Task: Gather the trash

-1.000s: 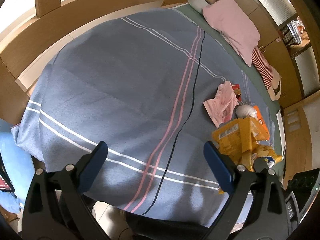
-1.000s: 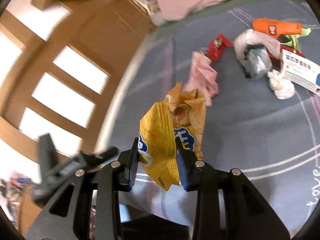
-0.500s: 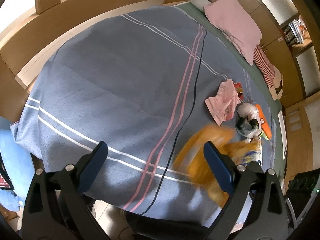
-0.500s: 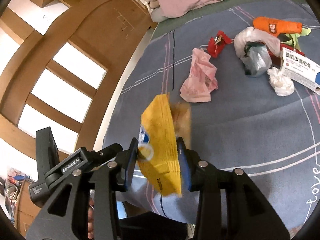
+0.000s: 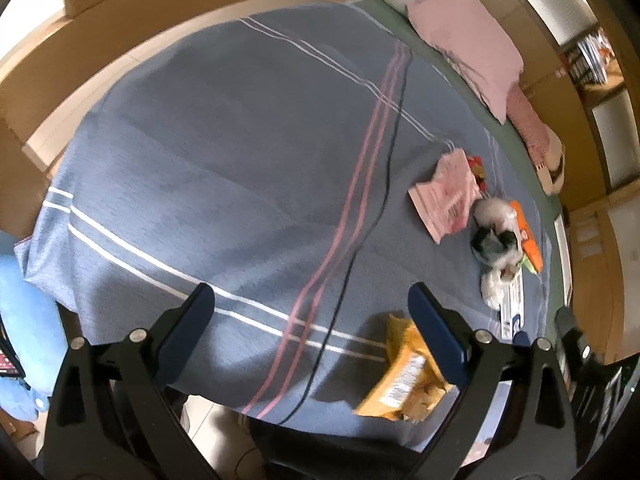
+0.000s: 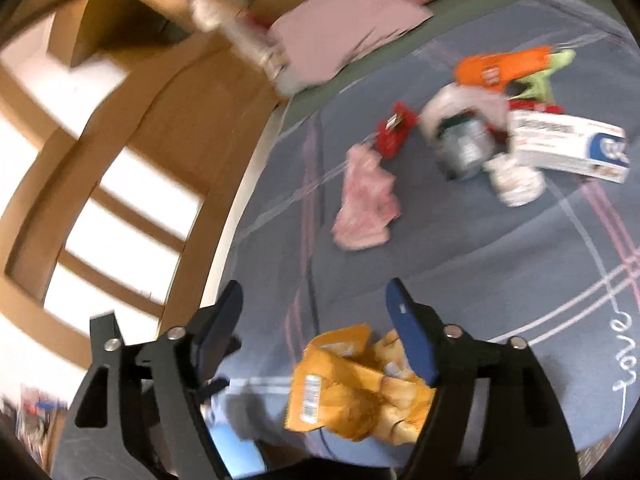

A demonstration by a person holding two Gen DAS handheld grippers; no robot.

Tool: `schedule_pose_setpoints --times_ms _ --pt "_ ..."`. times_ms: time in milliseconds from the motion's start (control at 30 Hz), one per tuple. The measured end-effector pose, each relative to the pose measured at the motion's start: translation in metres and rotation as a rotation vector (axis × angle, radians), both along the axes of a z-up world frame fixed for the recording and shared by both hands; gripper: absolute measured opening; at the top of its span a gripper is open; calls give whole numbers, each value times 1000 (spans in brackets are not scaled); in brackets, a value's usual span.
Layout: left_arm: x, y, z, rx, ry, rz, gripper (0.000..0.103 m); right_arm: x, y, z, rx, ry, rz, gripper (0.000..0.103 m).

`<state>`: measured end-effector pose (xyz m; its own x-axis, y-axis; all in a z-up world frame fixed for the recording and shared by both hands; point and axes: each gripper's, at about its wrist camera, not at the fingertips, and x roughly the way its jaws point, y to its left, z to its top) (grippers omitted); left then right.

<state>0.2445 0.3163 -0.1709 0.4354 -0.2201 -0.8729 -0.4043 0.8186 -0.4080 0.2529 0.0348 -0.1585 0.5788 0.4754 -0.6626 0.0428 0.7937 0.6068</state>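
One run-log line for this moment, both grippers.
left gripper: open, empty | right gripper: open | yellow chip bag: on blue blanket near edge | remaining trash: untouched

Both wrist cameras looked down from above the near edge of a blue striped bedspread (image 5: 224,168), toward twelve o'clock. Both views shared the yellow chip bag (image 5: 404,380) (image 6: 352,384) and the litter pile (image 5: 496,236) (image 6: 480,128) around two o'clock.

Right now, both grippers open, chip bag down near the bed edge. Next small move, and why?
Probably send the right gripper forward to the pink wrapper: the yellow chip bag lies free on the blue bedspread, and that wrapper looks like the nearest piece left.
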Motion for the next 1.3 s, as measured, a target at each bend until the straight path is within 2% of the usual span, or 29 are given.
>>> schedule_pose_setpoints --times_ms 67,167,233,333,533,567,600,633,700,900,967,1167,1300 --pt "2 -9 -1 -22 -3 -59 97 -7 -17 2 -4 -15 -123 80" --pt "7 -34 -6 -120 -13 -198 97 -17 -37 4 11 -39 -264 82" --pt "8 -49 -8 -166 -19 -261 97 -26 -54 4 34 -56 -362 86" --pt "11 -73 -11 -146 -22 -333 97 -30 -68 -2 76 -44 -430 88" --pt "16 -107 -30 -70 46 -404 96 -24 -69 -3 62 -22 -397 88" --pt "15 -112 -33 -53 52 -414 93 -23 -67 -2 50 -25 -383 88" --pt "14 -115 -36 -45 53 -420 81 -21 -65 -2 41 -24 -368 88" --pt "13 -118 -37 -46 55 -426 74 -20 -64 -2 38 -24 -361 88" --pt "13 -124 -42 -46 67 -441 47 -20 -63 -2 33 -23 -350 88" --pt "13 -128 -40 -45 22 -452 29 -18 -61 -4 40 -15 -352 88" --pt "13 -123 -36 -45 1 -433 24 -18 -60 -4 41 -13 -352 88" --pt "9 -97 -18 -6 -55 -348 22 -17 -59 -4 34 -9 -343 88" --pt "8 -83 -10 -14 -74 -314 22 -17 -58 -5 34 -2 -341 88"
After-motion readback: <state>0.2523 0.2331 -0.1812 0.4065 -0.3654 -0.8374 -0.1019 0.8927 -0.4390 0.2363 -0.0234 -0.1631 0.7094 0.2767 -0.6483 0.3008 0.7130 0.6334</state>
